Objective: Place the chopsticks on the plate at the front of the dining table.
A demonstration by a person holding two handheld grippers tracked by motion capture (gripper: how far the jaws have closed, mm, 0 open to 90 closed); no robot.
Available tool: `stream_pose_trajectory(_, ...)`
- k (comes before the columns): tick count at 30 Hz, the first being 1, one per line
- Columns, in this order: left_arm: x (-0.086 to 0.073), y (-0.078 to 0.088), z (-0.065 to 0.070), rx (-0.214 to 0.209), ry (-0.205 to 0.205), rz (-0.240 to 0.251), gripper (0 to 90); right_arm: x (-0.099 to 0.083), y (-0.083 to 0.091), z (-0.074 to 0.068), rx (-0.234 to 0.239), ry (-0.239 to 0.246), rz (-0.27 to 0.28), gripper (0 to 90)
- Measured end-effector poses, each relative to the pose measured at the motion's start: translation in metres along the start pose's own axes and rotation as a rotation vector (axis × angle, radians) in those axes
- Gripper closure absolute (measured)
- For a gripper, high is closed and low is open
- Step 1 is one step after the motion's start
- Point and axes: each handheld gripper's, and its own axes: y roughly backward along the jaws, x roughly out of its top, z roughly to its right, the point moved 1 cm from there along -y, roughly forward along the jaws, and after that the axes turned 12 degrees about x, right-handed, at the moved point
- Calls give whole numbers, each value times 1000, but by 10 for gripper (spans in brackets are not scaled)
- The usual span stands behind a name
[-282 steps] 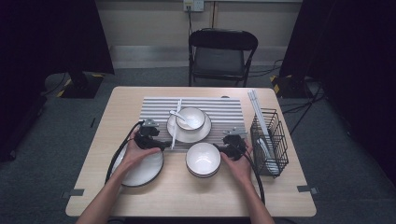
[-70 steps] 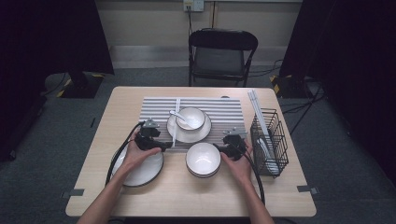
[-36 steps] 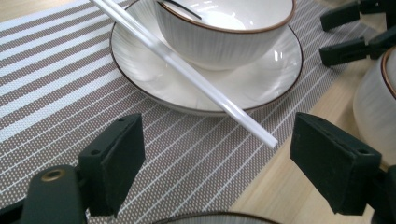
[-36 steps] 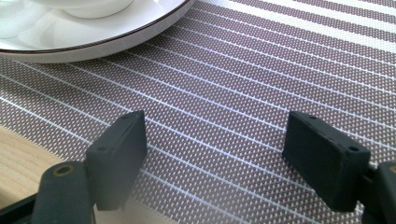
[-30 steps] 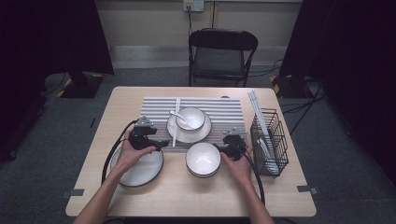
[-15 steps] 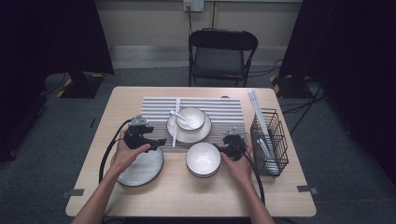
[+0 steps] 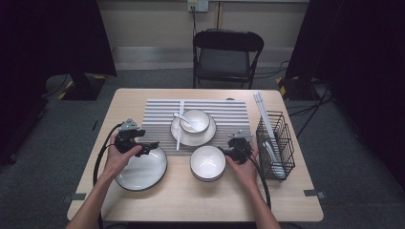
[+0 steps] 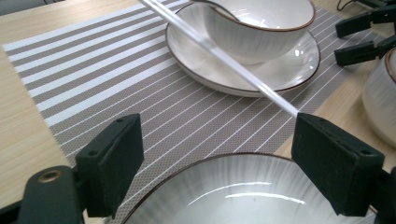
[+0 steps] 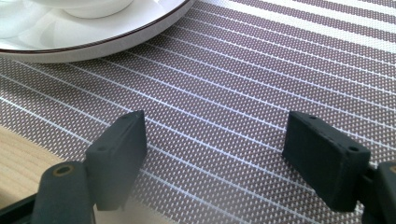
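Between my spread left gripper [image 8: 215, 163] jaws sits the near plate [image 7: 141, 169], the clear stick [image 8: 224, 56] slanting ahead over the saucer [image 8: 280, 70] and bowl [image 8: 261, 23]. My right gripper [image 9: 233, 154], jaws apart, faces bare striped mat [image 9: 261, 70] beside a second bowl [image 7: 208, 162]; wire basket [image 7: 277, 143] stands right.

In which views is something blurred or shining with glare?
Left gripper view: the clear stick looks soft and bright, and light streaks shine in the near bowl. Right gripper view: the plate at top is washed out. High view: evenly lit table, dark surroundings.
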Motion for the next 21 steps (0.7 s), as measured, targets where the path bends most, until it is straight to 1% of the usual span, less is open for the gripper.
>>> stream_pose_trajectory(2, -1, 2, -3, -3, 11, 3, 169, 0, 0, 0, 0, 0, 0, 210)
stream_pose_trajectory(3, -2, 3, -5, 4, 6, 4, 170, 0, 0, 0, 0, 1, 0, 210)
stream_pose_trajectory(5, -2, 6, -8, 11, 18, 13, 174, 0, 0, 0, 0, 1, 0, 210)
stream_pose_trajectory(8, -4, 9, -14, 22, 18, 11, 175, 0, 0, 0, 0, 0, 0, 210)
stream_pose_trajectory(10, -6, 12, -18, 19, 22, 16, 175, 0, 0, 0, 0, 0, 0, 210)
stream_pose_trajectory(11, -7, 13, -22, 30, 22, 18, 174, 0, 0, 0, -1, 0, 0, 211)
stream_pose_trajectory(12, -8, 16, -25, 35, 37, 25, 174, 0, 0, 0, -1, 0, 0, 211)
stream_pose_trajectory(13, -9, 16, -27, 25, 48, 38, 164, 0, 0, 0, 0, 1, 0, 211)
stream_pose_trajectory(15, -13, 17, -28, 45, 40, 42, 159, 0, 0, 0, 0, 1, 0, 210)
stream_pose_trajectory(17, -17, 15, -30, 26, 51, 27, 160, 0, 0, 0, 0, 1, 0, 210)
stream_pose_trajectory(18, -19, 16, -31, 39, 37, 28, 160, 0, 0, 0, 0, 0, 0, 210)
stream_pose_trajectory(19, -21, 17, -32, 35, 45, 40, 161, 0, 0, 0, -1, 0, 0, 211)
stream_pose_trajectory(20, -22, 17, -35, 30, 70, 37, 159, 0, 0, 0, 0, 0, 0, 210)
stream_pose_trajectory(21, -23, 18, -38, 39, 79, 31, 159, 0, 0, 0, -1, 0, 0, 210)
